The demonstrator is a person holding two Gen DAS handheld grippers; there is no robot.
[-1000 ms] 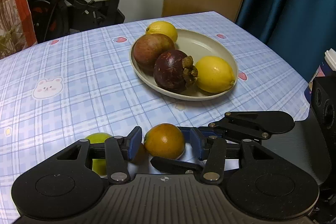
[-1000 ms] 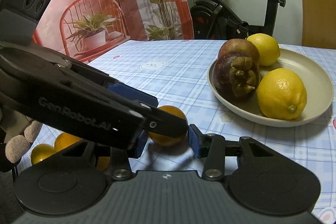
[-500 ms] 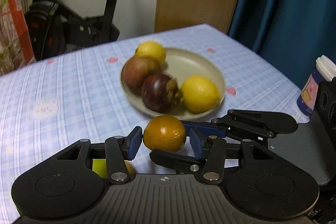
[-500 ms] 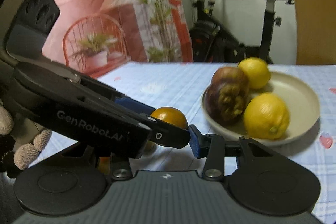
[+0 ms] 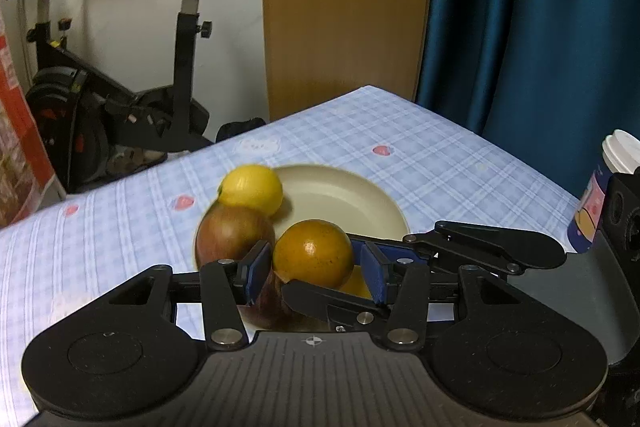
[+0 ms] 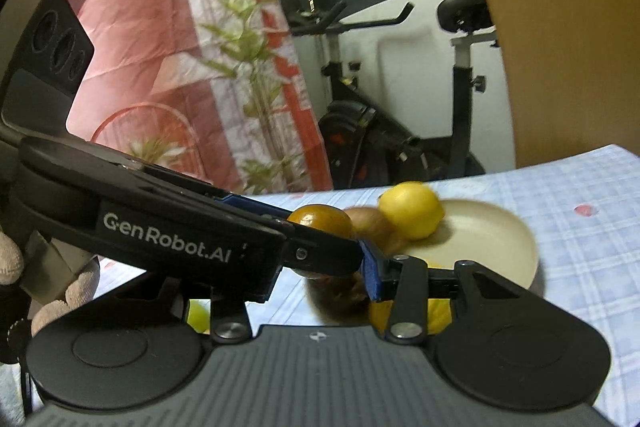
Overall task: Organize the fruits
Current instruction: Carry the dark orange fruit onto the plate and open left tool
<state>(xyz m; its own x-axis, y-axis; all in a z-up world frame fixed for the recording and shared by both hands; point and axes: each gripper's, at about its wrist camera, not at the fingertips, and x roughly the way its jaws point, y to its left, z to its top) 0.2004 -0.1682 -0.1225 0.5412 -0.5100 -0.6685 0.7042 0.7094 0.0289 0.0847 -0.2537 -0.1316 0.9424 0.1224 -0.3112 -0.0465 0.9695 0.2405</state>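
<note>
the left wrist camera sits just behind its own fingers, low and close, facing across the checked tablecloth (image 5: pixel 432 163) toward the plate (image 5: pixel 360 199), with the exercise bike (image 5: pixel 132 107) and blue curtain (image 5: pixel 532 27) behind. the right wrist camera looks from further right, low and tilted, past the left gripper's body crossing its left side. both views share the orange fruit (image 5: pixel 313 253), the plate, the yellow lemon (image 5: pixel 251 189) and the bike.
</note>
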